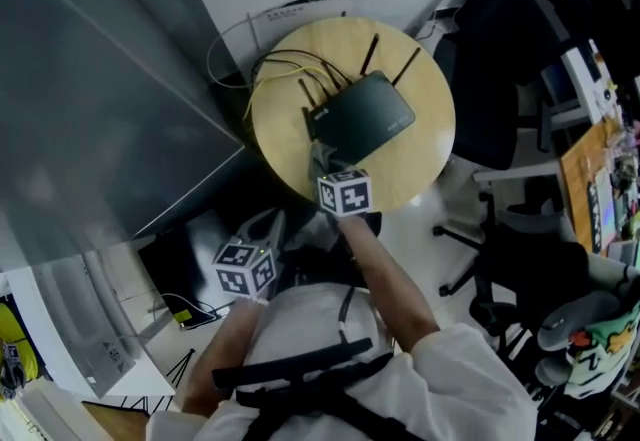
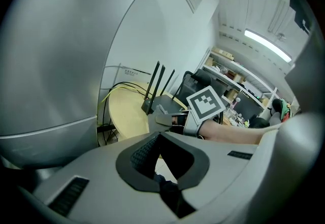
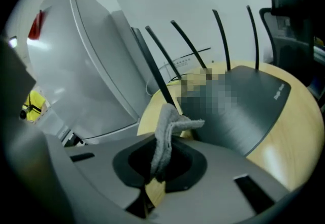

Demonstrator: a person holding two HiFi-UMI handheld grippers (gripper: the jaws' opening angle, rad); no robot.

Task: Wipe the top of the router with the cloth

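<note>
Grey and flat, a large panel (image 1: 100, 109) fills the left of the head view, and its lower edge runs close to the left edge of the round worktop (image 1: 425, 154). We see the worktop as pale wood, with a black office chair (image 1: 500, 59) standing just beyond its right edge.

Near the middle of the worktop lies the router (image 1: 372, 114), a dark, flat box. Its thin black antennas (image 3: 189, 45) rise from the side towards the worktop's far edge. Yellow and dark cables (image 1: 265, 79) loop from that side of the router over the far left edge of the worktop.

Our right gripper (image 1: 325, 164) reaches in over the near edge of the worktop, its marker cube just inside that edge and its tip at the router's near left corner. In the right gripper view its jaws are closed on the cloth (image 3: 165, 134), a small grey rag pinched in a narrow fold. The free end of the rag bends over towards the router's near edge. We cannot tell whether that end touches the router's top.

Our left gripper (image 1: 268, 227) hangs off the worktop, below its near left edge and well apart from the router. In the left gripper view its jaws stand apart with nothing between them, and only pale floor shows through the gap. That view looks across at the right gripper and the router behind it.
</note>
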